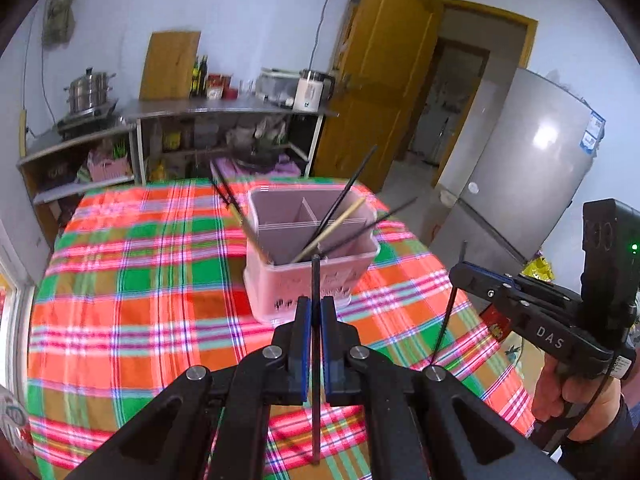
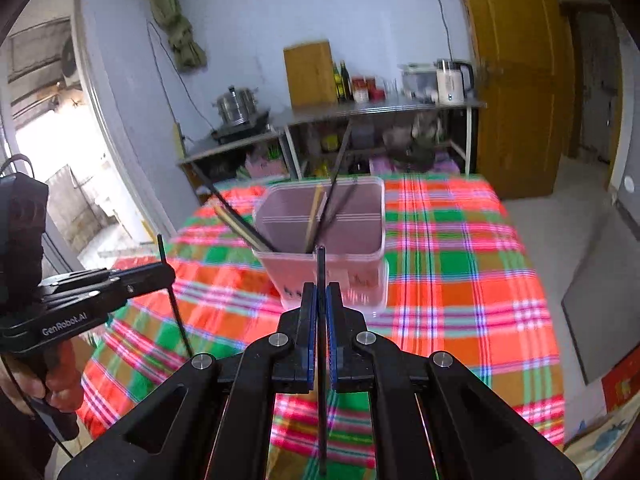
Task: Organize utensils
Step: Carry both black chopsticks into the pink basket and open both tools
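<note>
Black chopsticks (image 1: 316, 360) (image 2: 321, 360) are clamped in both grippers' (image 1: 316, 304) (image 2: 321, 290) jaws, near the pink holder (image 1: 308, 276).

Bright daylight from the doorway (image 2: 60, 184), glare on the fridge (image 1: 548, 140), motion blur, fisheye-curved edges.

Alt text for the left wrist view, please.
The left hand-held gripper is shut on a black chopstick above a plaid tablecloth, facing a pink holder with more chopsticks. At right, the right hand-held gripper holds another black chopstick.
</note>
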`<state>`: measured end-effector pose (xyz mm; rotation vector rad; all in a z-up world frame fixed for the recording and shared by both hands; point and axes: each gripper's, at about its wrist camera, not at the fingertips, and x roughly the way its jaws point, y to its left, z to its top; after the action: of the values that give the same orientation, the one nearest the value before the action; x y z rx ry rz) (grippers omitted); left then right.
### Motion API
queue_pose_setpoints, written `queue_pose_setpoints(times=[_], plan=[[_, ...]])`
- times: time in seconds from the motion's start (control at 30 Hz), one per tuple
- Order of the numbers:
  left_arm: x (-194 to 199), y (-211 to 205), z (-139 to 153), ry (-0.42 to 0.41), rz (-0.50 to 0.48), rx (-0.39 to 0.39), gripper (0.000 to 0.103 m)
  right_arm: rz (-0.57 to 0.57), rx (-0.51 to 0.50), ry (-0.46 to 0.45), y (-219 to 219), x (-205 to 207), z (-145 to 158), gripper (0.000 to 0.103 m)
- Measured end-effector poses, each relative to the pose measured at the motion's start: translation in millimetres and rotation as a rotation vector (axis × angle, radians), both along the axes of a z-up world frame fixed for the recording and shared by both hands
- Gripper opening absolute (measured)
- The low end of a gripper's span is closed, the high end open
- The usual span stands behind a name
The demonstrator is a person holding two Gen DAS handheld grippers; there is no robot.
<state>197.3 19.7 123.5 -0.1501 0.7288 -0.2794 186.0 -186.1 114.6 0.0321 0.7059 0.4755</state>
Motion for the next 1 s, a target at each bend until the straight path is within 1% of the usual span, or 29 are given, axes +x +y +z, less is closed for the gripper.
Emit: queue_pose_setpoints(times=[0.1, 0.2, 0.33, 0.37, 0.6, 0.8, 1.0], plan=[[-0.4, -0.4, 11.0, -0.029, -0.004, 0.006, 0.004, 0.005, 0.011, -0.030, -0.4, -1.3, 10.8, 0.004], [-1.5, 0.5, 15.2, -0.045, -0.003, 0.003, 0.004, 0.010, 0.013, -0.035, -0.7, -3.1, 12.4, 0.004], [-3.4, -1.3, 5.7, -0.017, -0.008, 0.005, 0.004, 0.003, 0.015, -0.032, -2.7, -5.6, 10.4, 0.004], [-5.0, -1.4, 4.7, -0.022, -0.008, 0.004, 0.004, 0.004, 0.015, -0.032, -3.1, -5.6, 10.4, 0.004], [-4.6, 1.1, 6.8, -0.005, -0.012, 0.001, 0.004, 0.029, -0.006, -0.059, 4.4, -15.1, 21.1, 0.004], [-5.5, 5.3, 19.4, -0.015, -0.018, -0.001, 0.004, 0.026, 0.006, -0.087, 5.3, -14.6, 32.6, 0.004], [1.9, 12.3, 41.4, -0.033, -0.015, -0.011, 0.004, 0.025, 0.032, -0.116, 8.9, -5.0, 45.7, 0.004]])
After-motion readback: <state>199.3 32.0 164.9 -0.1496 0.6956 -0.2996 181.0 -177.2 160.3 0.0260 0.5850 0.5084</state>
